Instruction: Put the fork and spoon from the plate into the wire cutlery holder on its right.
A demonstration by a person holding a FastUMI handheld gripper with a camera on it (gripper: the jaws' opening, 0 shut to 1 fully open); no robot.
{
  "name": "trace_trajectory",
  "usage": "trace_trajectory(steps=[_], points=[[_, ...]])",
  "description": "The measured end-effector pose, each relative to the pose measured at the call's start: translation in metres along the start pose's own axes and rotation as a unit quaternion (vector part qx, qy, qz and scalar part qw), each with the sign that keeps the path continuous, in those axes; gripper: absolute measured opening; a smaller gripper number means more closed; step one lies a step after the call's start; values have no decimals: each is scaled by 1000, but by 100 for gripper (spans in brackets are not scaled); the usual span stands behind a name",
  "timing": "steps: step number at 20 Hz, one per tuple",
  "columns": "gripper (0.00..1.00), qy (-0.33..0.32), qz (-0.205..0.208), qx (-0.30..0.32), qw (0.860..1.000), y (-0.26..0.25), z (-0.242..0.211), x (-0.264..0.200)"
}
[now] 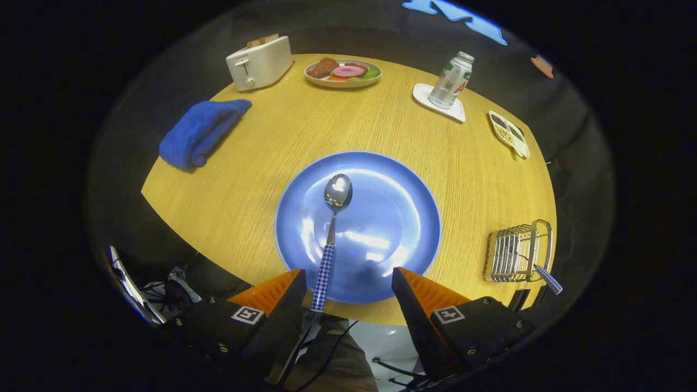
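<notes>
Steel spoon [332, 234] on the plate [403, 218] looks light, stiff, slippery (1 left): take its checked handle between the gripper's [348, 288] wide-open fingers.

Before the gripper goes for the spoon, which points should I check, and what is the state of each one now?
1. Gripper open: ok, its fingers stand wide apart over the near rim of the blue plate.
2. Spoon on the plate: ok, bowl near the middle, checked handle pointing back toward the fingers.
3. Handle centred between the fingers: not ok, it lies close to the left finger.
4. Fork already stored: ok, a checked handle sticks out of the wire cutlery holder.
5. Free slot left for the spoon: cannot tell.
6. Table between plate and holder free: ok.
</notes>
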State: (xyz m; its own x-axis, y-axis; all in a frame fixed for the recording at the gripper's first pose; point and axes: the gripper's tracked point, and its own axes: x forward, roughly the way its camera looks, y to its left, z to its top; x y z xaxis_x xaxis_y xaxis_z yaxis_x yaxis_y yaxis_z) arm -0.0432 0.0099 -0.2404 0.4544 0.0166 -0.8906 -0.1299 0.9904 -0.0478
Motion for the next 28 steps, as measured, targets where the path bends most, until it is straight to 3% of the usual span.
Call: trace_trajectory(steps=[6,9,10,12,15,16,21,25,28], points=[[90,27,13,-10,1000,-1,-4,23],[66,45,27,-21,998,3,-8,30],[66,51,33,-24,998,3,-8,33],[23,73,35,-30,996,1,-15,40],[23,95,40,-47,994,-4,-14,39],[6,106,40,-58,992,-5,-16,41],[5,94,33,-98,990,-18,4,14],[5,125,40,-107,986,-33,-12,-11],[5,139,12,-89,986,-65,-23,-41]])
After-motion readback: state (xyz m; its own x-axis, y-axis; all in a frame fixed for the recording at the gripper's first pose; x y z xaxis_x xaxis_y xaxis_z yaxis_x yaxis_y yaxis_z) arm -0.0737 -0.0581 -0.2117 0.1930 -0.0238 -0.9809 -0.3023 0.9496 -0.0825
